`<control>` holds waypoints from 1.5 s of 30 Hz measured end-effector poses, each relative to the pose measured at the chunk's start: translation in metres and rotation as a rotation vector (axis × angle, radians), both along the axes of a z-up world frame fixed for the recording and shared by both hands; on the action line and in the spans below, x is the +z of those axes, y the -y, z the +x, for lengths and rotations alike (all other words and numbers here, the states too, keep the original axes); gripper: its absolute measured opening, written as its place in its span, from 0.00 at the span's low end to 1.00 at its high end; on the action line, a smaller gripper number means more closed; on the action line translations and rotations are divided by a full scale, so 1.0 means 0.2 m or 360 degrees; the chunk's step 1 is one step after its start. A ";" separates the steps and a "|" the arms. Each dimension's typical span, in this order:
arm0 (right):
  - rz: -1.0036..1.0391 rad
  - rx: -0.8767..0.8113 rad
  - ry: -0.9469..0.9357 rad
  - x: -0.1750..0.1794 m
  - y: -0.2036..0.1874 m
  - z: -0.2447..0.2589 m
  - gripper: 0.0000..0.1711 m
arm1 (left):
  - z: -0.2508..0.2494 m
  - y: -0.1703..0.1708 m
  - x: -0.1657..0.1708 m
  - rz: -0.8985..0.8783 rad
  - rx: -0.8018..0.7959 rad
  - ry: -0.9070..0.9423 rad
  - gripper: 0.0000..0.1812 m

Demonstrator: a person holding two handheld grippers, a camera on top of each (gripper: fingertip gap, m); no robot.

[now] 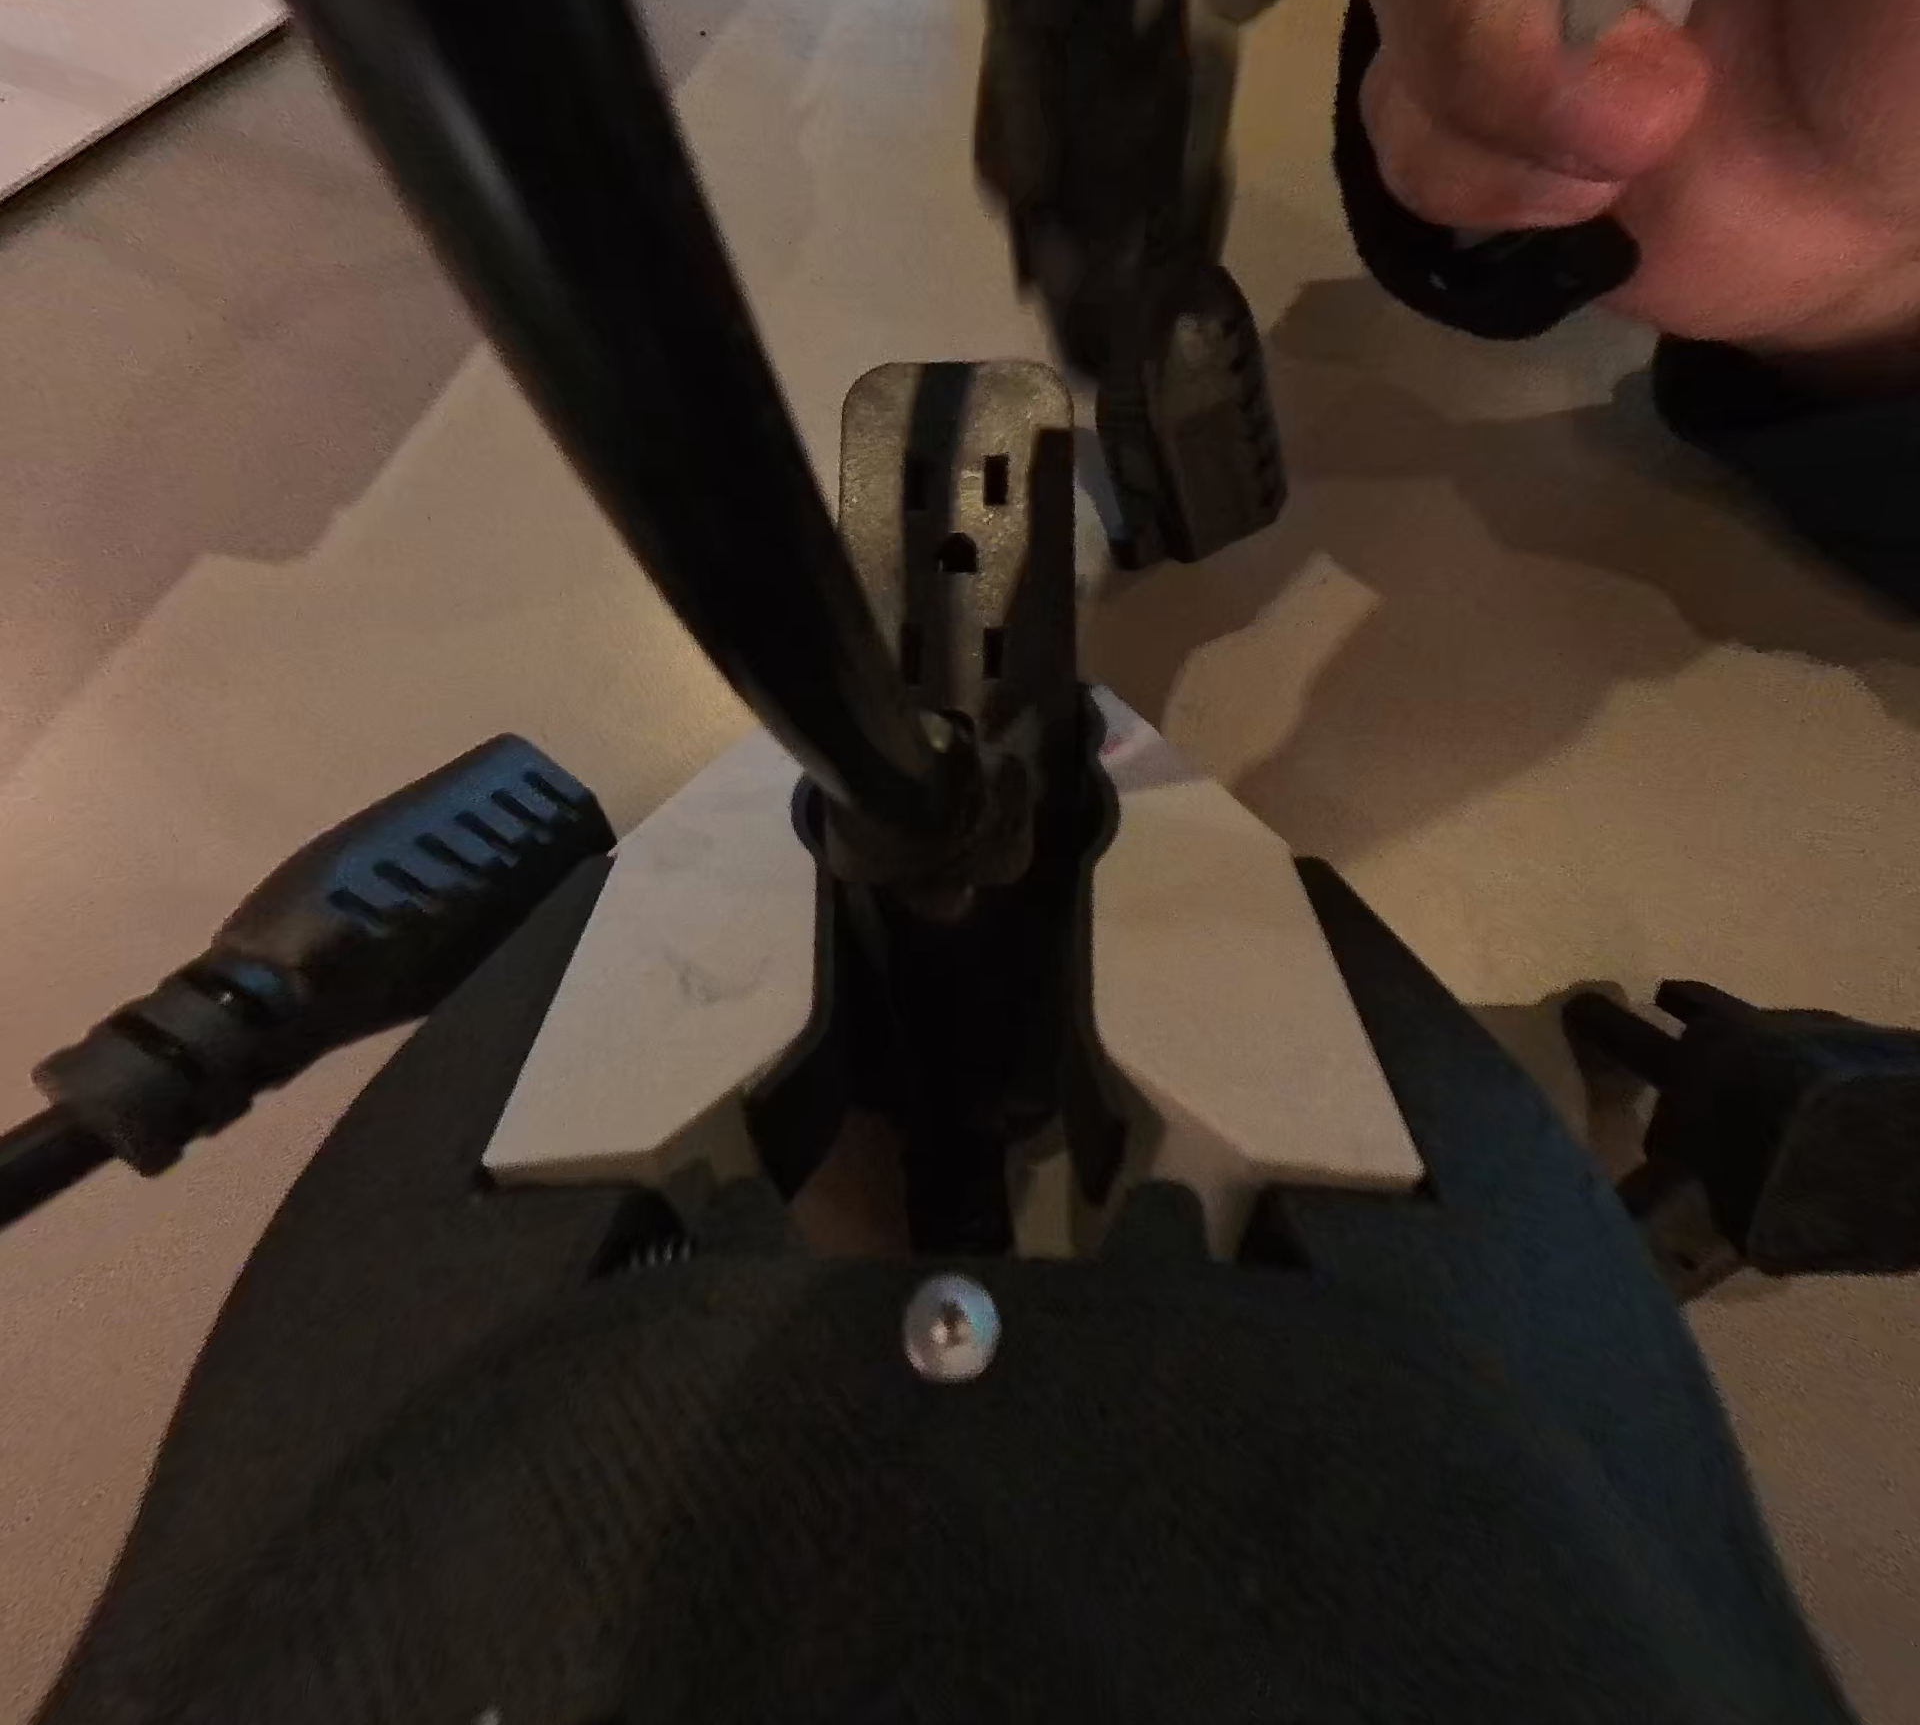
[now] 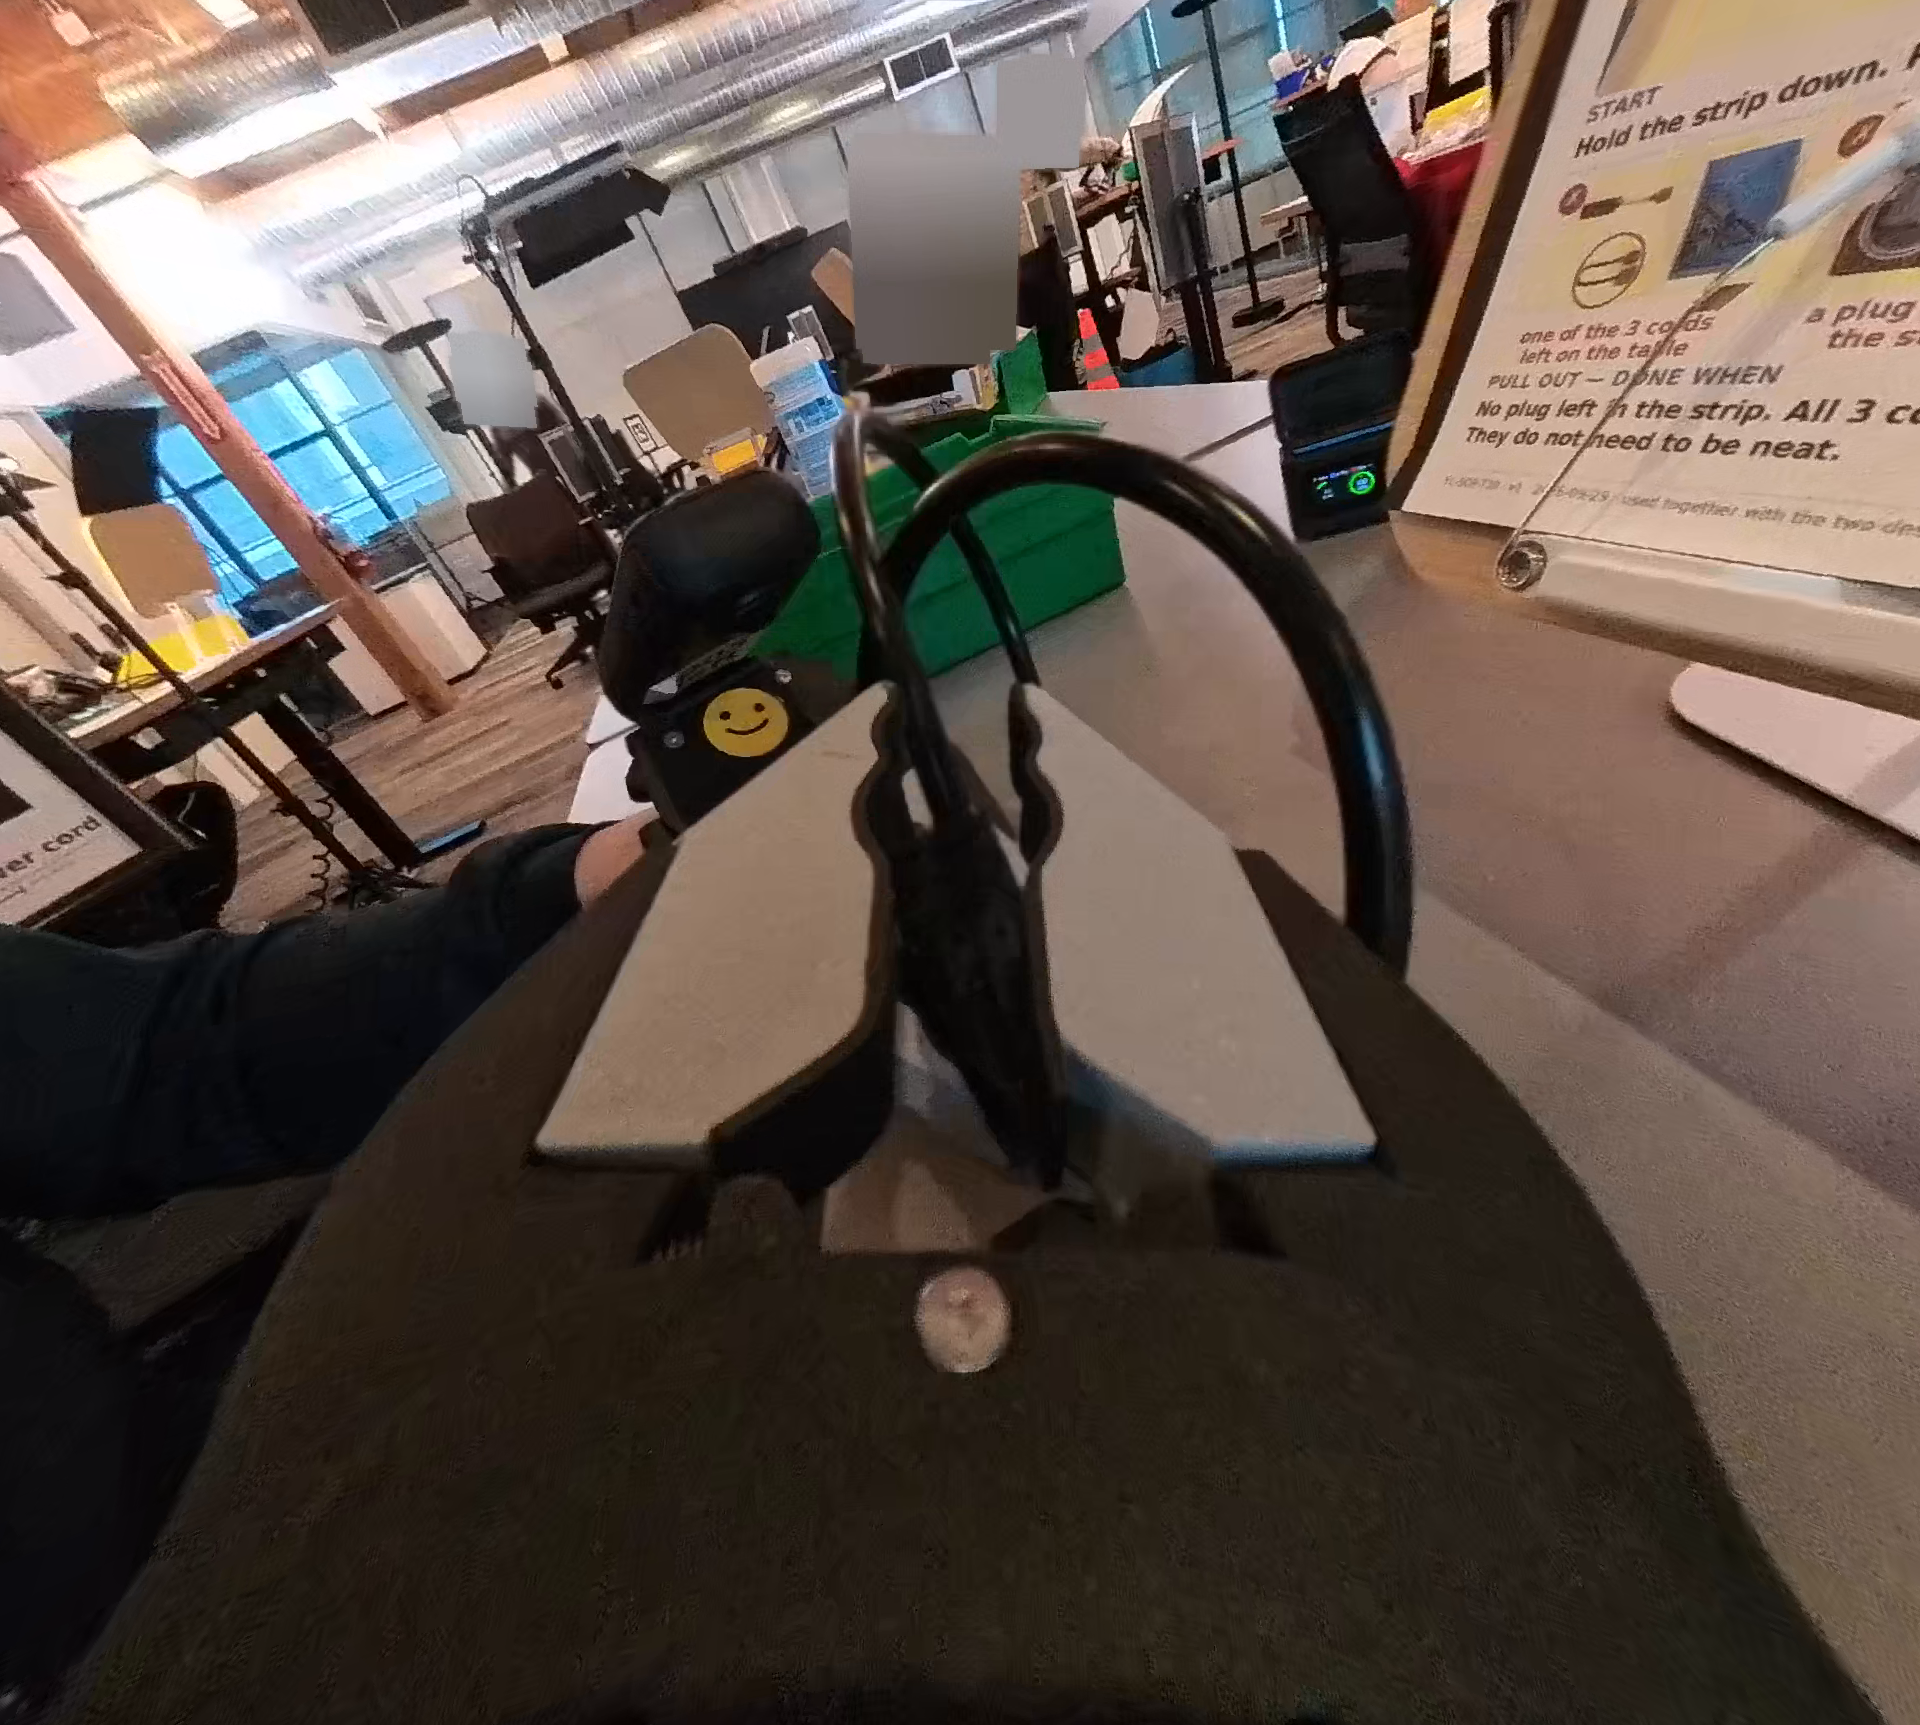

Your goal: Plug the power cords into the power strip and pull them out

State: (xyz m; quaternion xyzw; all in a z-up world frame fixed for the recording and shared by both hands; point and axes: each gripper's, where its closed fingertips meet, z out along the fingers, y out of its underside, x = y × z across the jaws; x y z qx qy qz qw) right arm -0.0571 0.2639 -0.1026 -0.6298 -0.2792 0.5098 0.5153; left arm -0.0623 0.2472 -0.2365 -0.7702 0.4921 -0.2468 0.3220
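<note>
Left wrist view showed the left gripper (image 1: 961, 719) with fingers clamped on the power strip (image 1: 951, 532) lying on the surface (image 1: 312, 532). Beside its far end, the right gripper (image 1: 1101, 304) held a plug (image 1: 1195, 449), fingers closed on it. 2 loose plugs lay near.

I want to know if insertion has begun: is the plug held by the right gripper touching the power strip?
Apart. The left wrist view shows the plug hanging beside the power strip, with pale table visible between them.
</note>
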 end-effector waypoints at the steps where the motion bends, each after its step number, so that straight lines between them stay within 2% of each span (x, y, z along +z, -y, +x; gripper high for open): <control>1: 0.0021 -0.0013 0.0020 0.00 0.00 0.01 0.11 | 0.00 0.00 0.00 0.0001 0.0007 -0.0005 0.23; 6: 0.0169 -0.0111 0.0230 -0.01 0.02 0.03 0.15 | 0.00 0.00 -0.01 0.0058 -0.0002 -0.0044 0.23; 10: 0.0303 -0.0191 0.0200 0.14 0.12 0.04 0.17 | 0.00 0.00 -0.01 0.0070 -0.0003 -0.0053 0.23; 12: 0.0334 -0.0271 0.0329 0.20 0.12 0.02 0.18 | 0.00 -0.01 -0.01 0.0080 -0.0011 -0.0058 0.23; 18: 0.0279 -0.0229 0.0677 0.38 0.02 -0.13 0.22 | 0.01 -0.01 0.00 0.0132 -0.0018 -0.0073 0.24; 22: 0.0099 -0.0008 0.0822 0.49 -0.04 -0.30 0.23 | 0.01 -0.01 0.00 0.0242 -0.0042 -0.0103 0.24; 24: -0.0015 0.0132 0.0986 0.45 -0.02 -0.42 0.25 | 0.01 -0.01 0.01 0.0256 -0.0044 -0.0107 0.24; 29: -0.0205 0.0403 0.1498 0.20 0.07 -0.64 0.25 | 0.01 -0.01 0.01 0.0270 -0.0045 -0.0113 0.24; 34: -0.0282 0.0478 0.1962 -0.04 0.10 -0.70 0.24 | 0.01 -0.01 0.01 0.0307 -0.0050 -0.0128 0.24; 37: -0.0490 0.0640 0.2019 -0.12 0.18 -0.74 0.20 | 0.02 -0.01 0.01 0.0301 -0.0052 -0.0123 0.24; 42: -0.0663 0.0774 0.2218 -0.22 0.26 -0.75 0.24 | 0.02 -0.01 0.01 0.0326 -0.0061 -0.0132 0.24; 45: -0.0618 0.0791 0.2291 -0.22 0.27 -0.78 0.13 | 0.02 0.00 0.01 0.0313 -0.0064 -0.0125 0.24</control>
